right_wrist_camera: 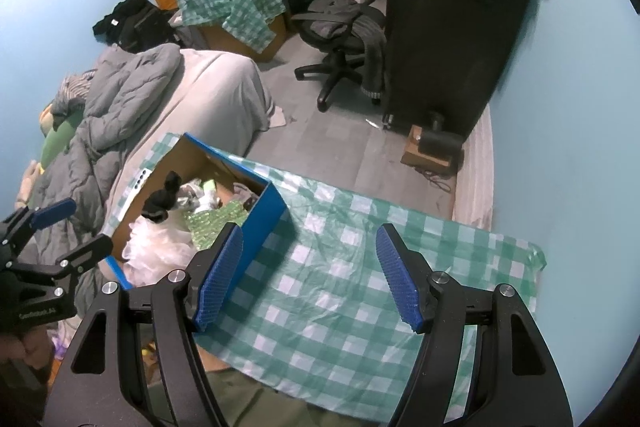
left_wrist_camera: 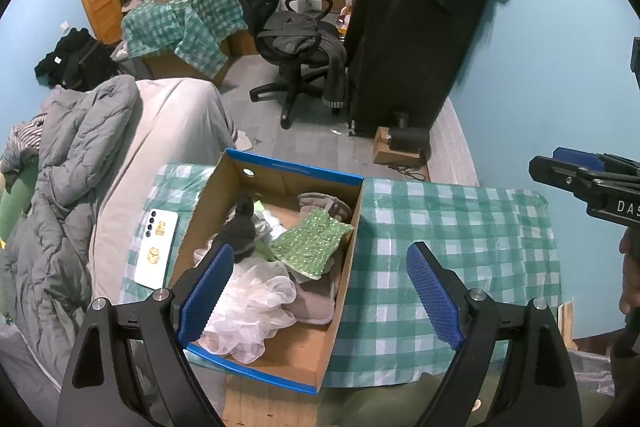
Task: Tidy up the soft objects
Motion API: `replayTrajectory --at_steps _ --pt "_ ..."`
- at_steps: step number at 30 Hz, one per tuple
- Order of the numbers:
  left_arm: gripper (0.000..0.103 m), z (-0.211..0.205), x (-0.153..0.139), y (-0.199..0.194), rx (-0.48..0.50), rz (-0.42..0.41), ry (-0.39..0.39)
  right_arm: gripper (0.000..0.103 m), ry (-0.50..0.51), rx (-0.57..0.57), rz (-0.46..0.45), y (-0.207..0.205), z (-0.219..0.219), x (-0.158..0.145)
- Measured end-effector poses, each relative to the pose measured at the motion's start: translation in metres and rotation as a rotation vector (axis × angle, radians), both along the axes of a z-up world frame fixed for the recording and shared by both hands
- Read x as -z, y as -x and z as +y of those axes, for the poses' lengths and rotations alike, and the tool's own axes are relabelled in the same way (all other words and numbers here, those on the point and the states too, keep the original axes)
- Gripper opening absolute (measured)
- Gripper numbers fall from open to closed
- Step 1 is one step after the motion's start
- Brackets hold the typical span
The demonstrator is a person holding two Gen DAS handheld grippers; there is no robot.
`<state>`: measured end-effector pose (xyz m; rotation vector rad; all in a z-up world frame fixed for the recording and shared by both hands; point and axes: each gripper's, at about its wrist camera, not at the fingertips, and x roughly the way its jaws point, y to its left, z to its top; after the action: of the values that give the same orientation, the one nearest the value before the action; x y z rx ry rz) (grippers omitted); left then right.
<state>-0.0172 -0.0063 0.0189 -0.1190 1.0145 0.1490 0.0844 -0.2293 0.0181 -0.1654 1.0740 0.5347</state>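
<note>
A blue-edged cardboard box [left_wrist_camera: 338, 291] sits on a green checked tablecloth [left_wrist_camera: 452, 239]. Inside lie a white mesh bath puff [left_wrist_camera: 256, 303], a green sequined cloth [left_wrist_camera: 310, 241], a black soft toy [left_wrist_camera: 242, 227] and grey cloths [left_wrist_camera: 324, 207]. My left gripper [left_wrist_camera: 320, 291] is open and empty above the box's near right side. My right gripper [right_wrist_camera: 310, 275] is open and empty over the bare cloth [right_wrist_camera: 344, 287], to the right of the box [right_wrist_camera: 266, 223]. The right gripper also shows in the left wrist view [left_wrist_camera: 580, 175], and the left one in the right wrist view [right_wrist_camera: 68, 227].
A white phone [left_wrist_camera: 158, 247] lies on the cloth left of the box. A bed with a grey duvet [left_wrist_camera: 68, 179] is at the left. An office chair [left_wrist_camera: 300, 55] and a tall black-covered object [left_wrist_camera: 416, 27] stand behind, by the blue wall.
</note>
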Motion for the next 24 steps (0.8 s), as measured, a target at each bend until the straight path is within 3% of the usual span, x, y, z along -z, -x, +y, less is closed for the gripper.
replayTrajectory --at_steps 24 --pt "0.089 -0.0088 0.0073 -0.0023 -0.009 0.030 0.004 0.069 -0.004 -0.016 0.015 -0.0007 0.0011 0.0028"
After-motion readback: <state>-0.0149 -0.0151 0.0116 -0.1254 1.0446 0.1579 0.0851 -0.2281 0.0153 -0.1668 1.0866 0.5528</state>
